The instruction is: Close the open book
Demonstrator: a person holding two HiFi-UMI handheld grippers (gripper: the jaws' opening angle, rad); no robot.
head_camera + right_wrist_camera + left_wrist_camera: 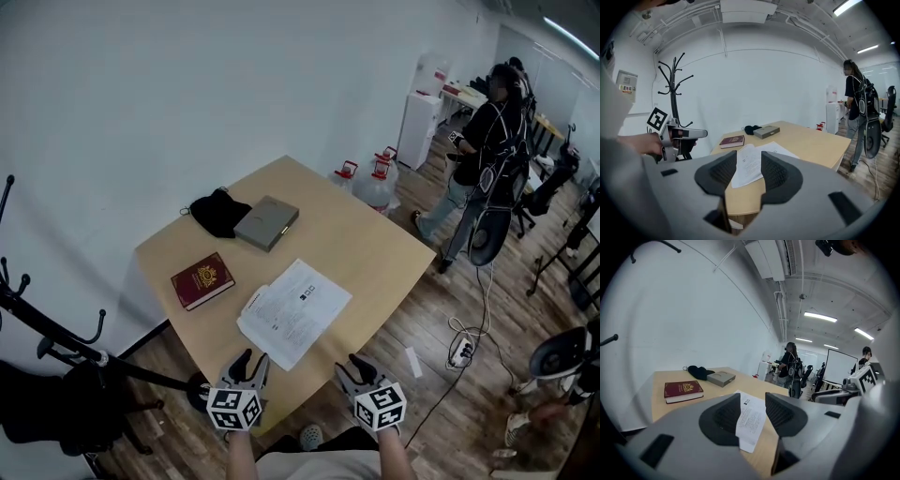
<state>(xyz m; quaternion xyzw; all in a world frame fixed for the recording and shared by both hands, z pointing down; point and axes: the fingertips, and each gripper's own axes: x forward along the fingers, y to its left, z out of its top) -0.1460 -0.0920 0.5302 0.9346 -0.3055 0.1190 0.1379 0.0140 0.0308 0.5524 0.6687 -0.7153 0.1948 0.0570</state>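
- Fingers of the left gripper (250, 362) and right gripper (354, 366) stand apart, both empty, hovering at the tabletop's (375, 234) near corner.
- Open book (293, 312) lies flat just ahead of both pairs of fingers; a closed red book (202, 280) sits beyond the left fingers.
- It looks thin, light and floppy, likely to slide: pinch one outer page edge and pin the other half.

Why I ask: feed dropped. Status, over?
Both open, empty: left claw, right claw. Untouched open book flat on table. Beside it red book, no obstruction.
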